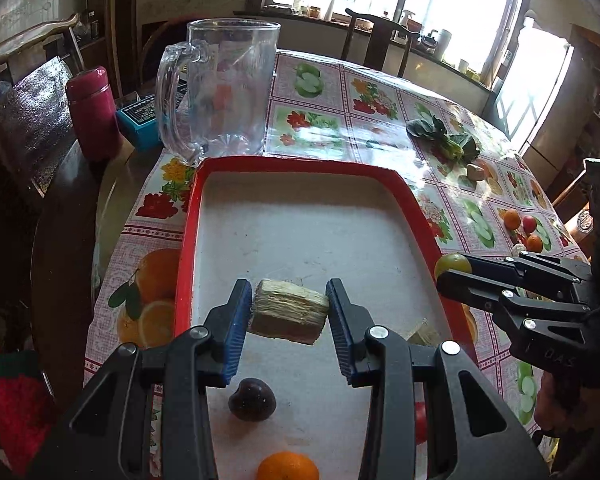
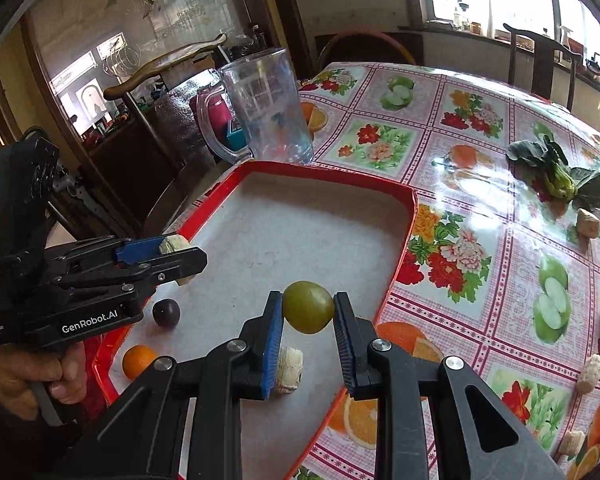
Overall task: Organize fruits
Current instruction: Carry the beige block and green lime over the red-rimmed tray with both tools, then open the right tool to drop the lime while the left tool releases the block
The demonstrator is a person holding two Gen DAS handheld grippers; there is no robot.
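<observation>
I see the tray (image 1: pixel 416 208) on the table (image 1: pixel 380 92), with the mug (image 1: pixel 224 88) behind its far edge. Inside the tray, the plum (image 1: pixel 252 397) lies ahead of the orange (image 1: pixel 288 466). Leafy greens (image 1: pixel 444 136) lie right of the tray.

The tray (image 2: pixel 332 178) floor lies bare across its far half, so a gripper can pass there over the low red rim. The near half is crowded: a dark plum (image 2: pixel 166 313), an orange (image 2: pixel 138 360) and a pale chunk (image 2: pixel 290 368) lie on it. Above them the left gripper (image 1: pixel 288 312), clamped on a beige block (image 1: pixel 288 311), and the right gripper (image 2: pixel 308 308), clamped on a green fruit (image 2: pixel 308 307), stand near each other. A glass mug (image 1: pixel 224 88) stands tall just beyond the tray's far left corner. To the right, the cloth (image 2: pixel 480 132) is open up to the greens (image 2: pixel 560 176) and scattered pieces.
</observation>
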